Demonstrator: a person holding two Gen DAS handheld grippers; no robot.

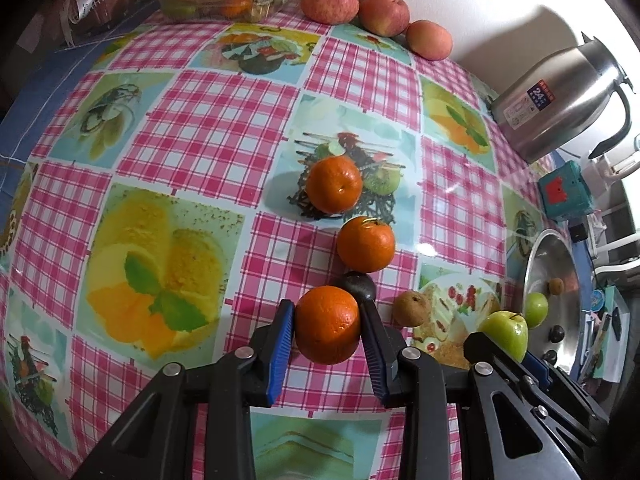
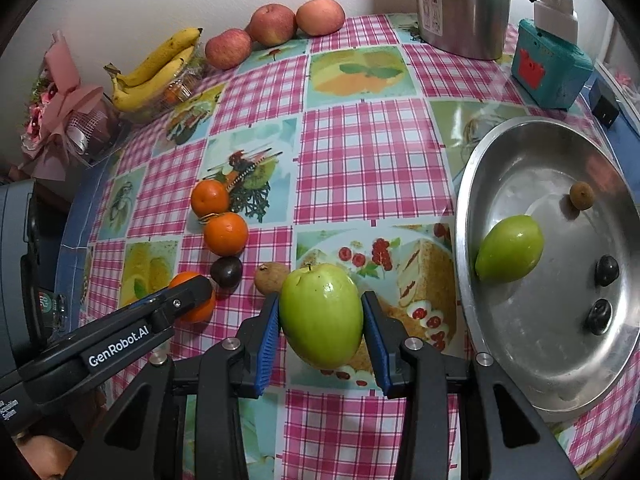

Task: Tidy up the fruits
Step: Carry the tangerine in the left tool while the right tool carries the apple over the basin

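Note:
My left gripper is shut on an orange, held just above the checked tablecloth; it also shows in the right wrist view. My right gripper is shut on a green fruit, seen too in the left wrist view. Two more oranges lie in a line ahead, then a dark plum and a small brown fruit. A steel bowl at the right holds another green fruit, a brown fruit and two dark plums.
Three red apples sit along the far wall. Bananas lie on a plastic tray at the far left. A steel thermos and a teal box stand at the far right. A pink bouquet lies at the left edge.

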